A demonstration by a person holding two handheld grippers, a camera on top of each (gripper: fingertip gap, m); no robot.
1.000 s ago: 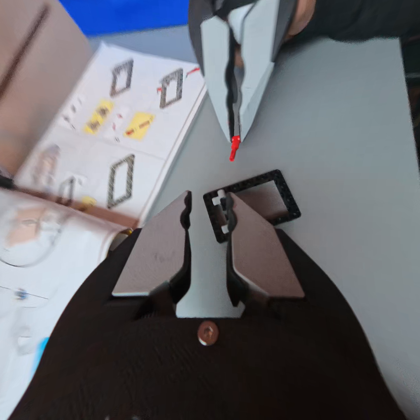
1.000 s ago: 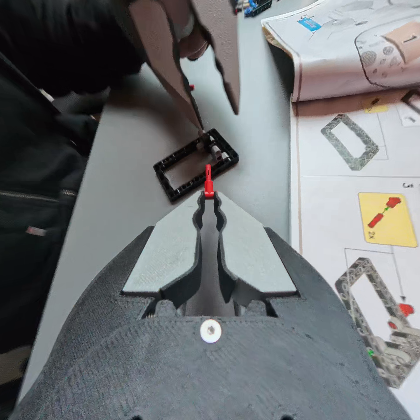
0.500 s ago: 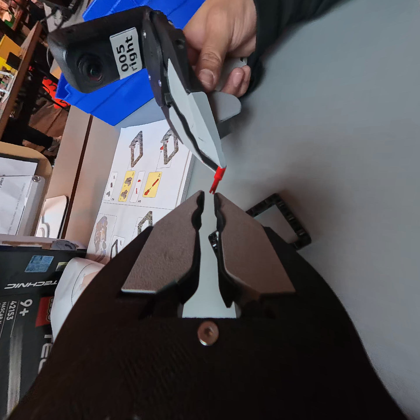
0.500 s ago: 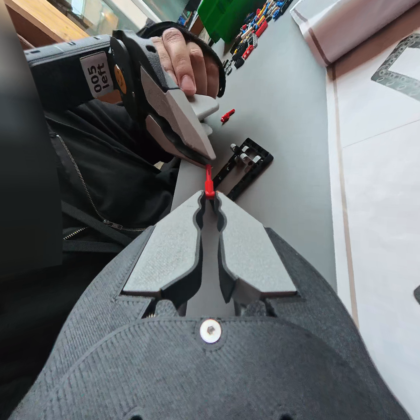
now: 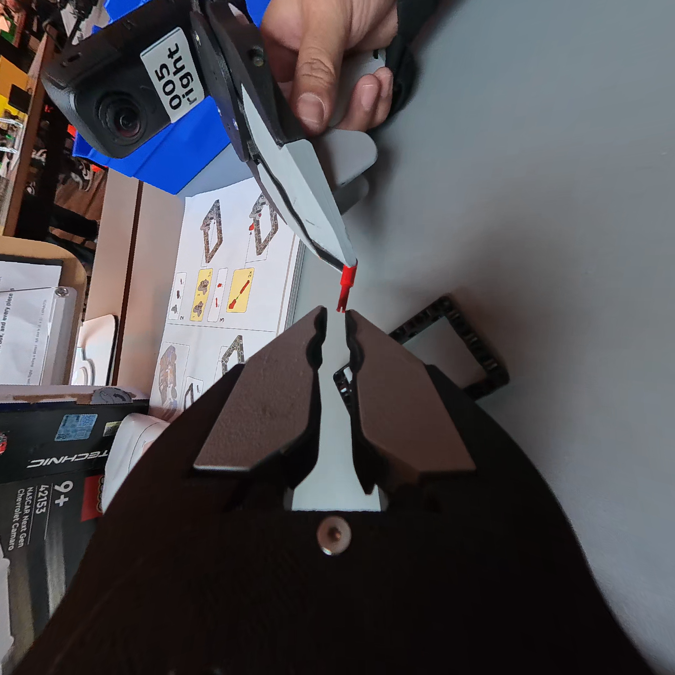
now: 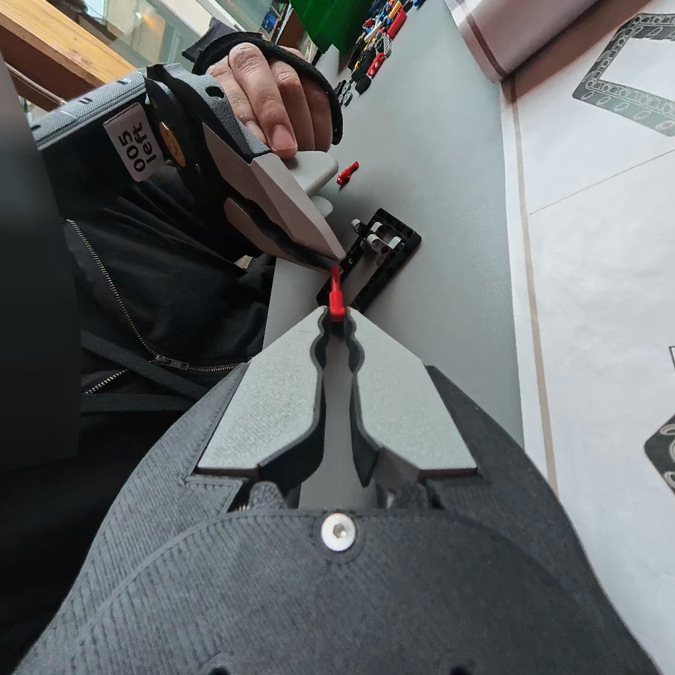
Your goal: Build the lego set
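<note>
Right claw (image 6: 335, 317) pinches 1 light, stiff, slippery red pin (image 6: 335, 294) by its thick end; we present its thin tip to the slightly spread left claw (image 5: 334, 315) just ahead.

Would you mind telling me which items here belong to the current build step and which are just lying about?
In use: red pin in the right gripper; left gripper; black frame; instruction booklet.

Lying about: spare red piece; loose parts pile; set box; blue bin.

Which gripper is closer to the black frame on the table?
Left. The left gripper hangs open just over the black frame; the right gripper, holding the red pin, sits slightly farther back.
</note>
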